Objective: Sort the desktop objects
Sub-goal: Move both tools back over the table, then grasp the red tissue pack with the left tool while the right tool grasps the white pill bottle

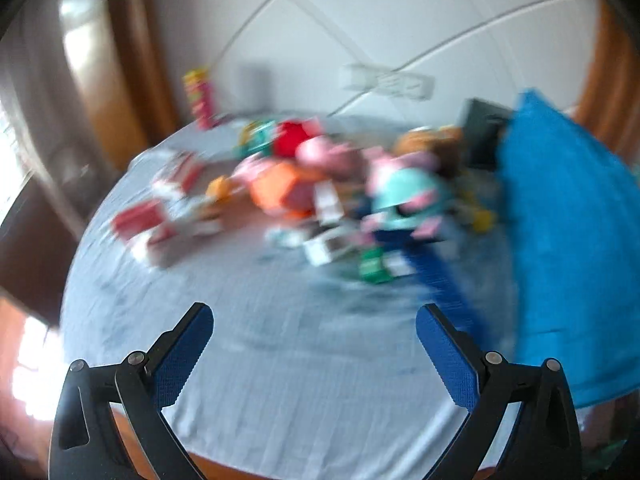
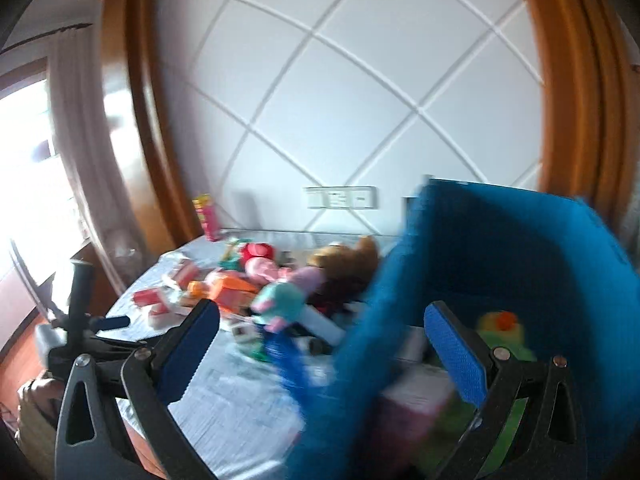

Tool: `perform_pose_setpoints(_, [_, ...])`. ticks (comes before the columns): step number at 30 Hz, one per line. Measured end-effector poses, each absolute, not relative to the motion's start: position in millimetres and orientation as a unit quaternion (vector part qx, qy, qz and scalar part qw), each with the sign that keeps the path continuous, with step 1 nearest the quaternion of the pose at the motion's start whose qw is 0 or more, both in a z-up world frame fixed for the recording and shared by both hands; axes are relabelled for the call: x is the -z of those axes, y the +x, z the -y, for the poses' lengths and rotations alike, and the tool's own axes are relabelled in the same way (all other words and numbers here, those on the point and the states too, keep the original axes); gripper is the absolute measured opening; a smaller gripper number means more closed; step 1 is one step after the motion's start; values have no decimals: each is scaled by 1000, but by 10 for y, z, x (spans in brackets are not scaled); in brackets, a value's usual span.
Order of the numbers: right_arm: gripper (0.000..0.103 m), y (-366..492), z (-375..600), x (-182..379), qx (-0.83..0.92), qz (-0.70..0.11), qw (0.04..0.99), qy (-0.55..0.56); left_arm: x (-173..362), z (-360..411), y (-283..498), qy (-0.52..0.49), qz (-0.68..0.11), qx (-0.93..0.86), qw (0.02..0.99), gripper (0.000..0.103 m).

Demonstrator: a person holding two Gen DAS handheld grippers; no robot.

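Note:
Both views are motion-blurred. A heap of toys and small boxes lies on the pale cloth-covered table: an orange box, red-and-white boxes, a teal and pink plush, a red plush and a brown plush. A blue fabric bin stands at the right. My left gripper is open and empty above bare cloth, short of the heap. My right gripper is open and empty over the bin's near wall; a green toy and boxes lie inside.
A tall pink and yellow box stands at the table's far left by the padded white wall. A long blue strip lies beside the bin. My left gripper also shows in the right wrist view. A dark object sits behind the bin.

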State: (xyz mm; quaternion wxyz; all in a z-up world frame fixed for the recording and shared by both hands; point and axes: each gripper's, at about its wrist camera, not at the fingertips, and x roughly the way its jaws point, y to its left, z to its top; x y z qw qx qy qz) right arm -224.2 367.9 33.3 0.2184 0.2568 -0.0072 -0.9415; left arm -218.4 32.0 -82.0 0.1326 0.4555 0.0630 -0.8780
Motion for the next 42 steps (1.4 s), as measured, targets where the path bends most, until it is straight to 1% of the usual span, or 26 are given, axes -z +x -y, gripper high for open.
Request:
perform_pose_setpoints(5, [103, -2362, -2752, -71, 931, 6, 231, 281, 1255, 676, -1966, 481, -63, 858, 169, 103])
perform_pose_setpoints(11, [103, -2641, -1913, 592, 901, 18, 228, 369, 1753, 1668, -1784, 519, -94, 828, 192, 103])
perform_pose_setpoints(16, [103, -2832, -1467, 1175, 868, -5, 220, 444, 1938, 2019, -1734, 528, -114, 815, 212, 103])
perform_pose_setpoints(21, [103, -3001, -1066, 1495, 847, -24, 250, 469, 2078, 2340, -1714, 534, -130, 803, 230, 103])
perform_pose_setpoints(26, [103, -3111, -504, 1728, 828, -39, 283, 482, 1978, 2587, -1999, 520, -86, 818, 229, 103])
perform_pose_setpoints(31, [103, -3111, 20, 1842, 815, -56, 291, 498, 1935, 2911, -2397, 512, -36, 836, 193, 103])
perform_pose_setpoints(35, [103, -3176, 415, 1902, 823, -41, 268, 500, 2007, 3291, -2841, 516, -9, 846, 134, 103])
perform_pose_setpoints(42, [103, -3433, 1054, 2135, 832, 13, 176, 526, 2210, 3633, -3422, 533, 29, 845, 2, 103])
